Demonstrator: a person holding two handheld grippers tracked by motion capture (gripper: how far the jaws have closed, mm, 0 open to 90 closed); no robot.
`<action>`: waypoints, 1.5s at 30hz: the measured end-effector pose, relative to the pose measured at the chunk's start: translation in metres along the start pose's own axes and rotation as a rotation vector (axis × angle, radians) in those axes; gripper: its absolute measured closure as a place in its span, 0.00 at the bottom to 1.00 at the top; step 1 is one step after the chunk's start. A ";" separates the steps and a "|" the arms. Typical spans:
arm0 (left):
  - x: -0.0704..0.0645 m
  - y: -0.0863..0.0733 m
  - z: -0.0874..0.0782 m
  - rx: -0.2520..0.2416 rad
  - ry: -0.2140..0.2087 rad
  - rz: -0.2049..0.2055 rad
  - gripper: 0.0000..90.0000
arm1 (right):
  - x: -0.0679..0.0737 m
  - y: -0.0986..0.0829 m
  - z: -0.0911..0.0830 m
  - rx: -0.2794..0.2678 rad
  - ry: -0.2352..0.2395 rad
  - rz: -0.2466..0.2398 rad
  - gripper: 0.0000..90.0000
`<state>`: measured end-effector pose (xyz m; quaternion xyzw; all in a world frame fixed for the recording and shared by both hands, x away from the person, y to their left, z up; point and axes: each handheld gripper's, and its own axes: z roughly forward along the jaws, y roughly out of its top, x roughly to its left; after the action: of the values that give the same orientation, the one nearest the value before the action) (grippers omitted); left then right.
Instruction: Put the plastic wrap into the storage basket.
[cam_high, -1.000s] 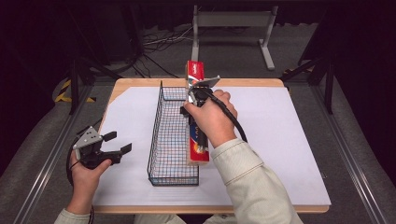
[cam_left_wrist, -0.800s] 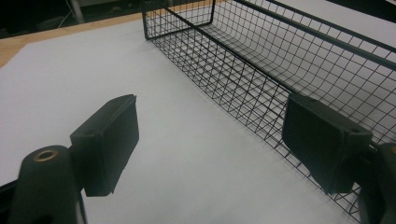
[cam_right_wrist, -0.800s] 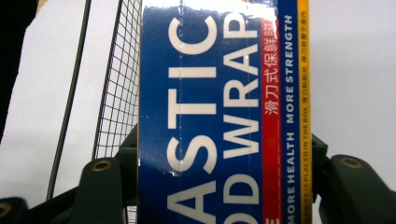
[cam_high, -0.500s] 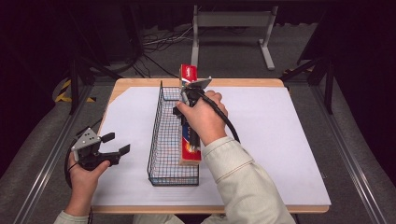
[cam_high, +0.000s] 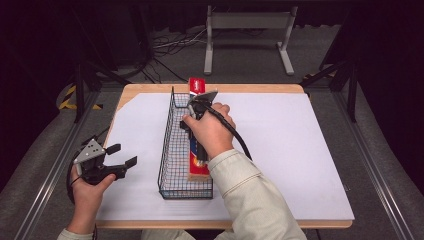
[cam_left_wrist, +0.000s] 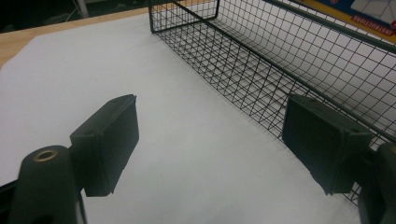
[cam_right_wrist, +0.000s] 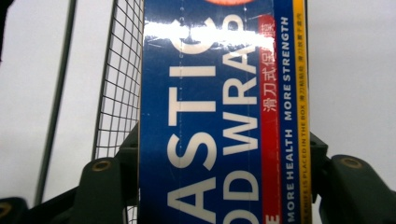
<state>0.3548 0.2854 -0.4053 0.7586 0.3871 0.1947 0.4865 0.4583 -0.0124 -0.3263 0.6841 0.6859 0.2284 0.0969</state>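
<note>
On white table cover (cam_high: 300, 150), just right of wire basket (cam_high: 175, 150): plastic wrap box (cam_right_wrist: 210, 116), long, blue and red, lying along basket's right wall, far end past table's far edge. Right gripper (cam_high: 197, 107) clamped across box, jaws pressed against both long sides. Left gripper (cam_high: 117, 157) near table's left edge, apart from basket, jaws spread wide, holding nothing.
</note>
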 end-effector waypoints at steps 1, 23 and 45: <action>0.000 0.000 0.000 0.001 -0.002 -0.001 0.22 | 0.000 -0.001 0.002 0.005 0.000 0.002 0.45; -0.001 0.001 0.002 0.001 -0.006 -0.001 0.22 | 0.003 -0.013 0.034 0.047 -0.006 0.028 0.45; 0.000 0.000 0.003 0.001 -0.009 -0.008 0.22 | 0.001 -0.017 0.057 0.071 -0.074 0.051 0.45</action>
<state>0.3567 0.2836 -0.4067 0.7583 0.3881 0.1893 0.4884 0.4687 -0.0005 -0.3833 0.7122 0.6720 0.1810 0.0919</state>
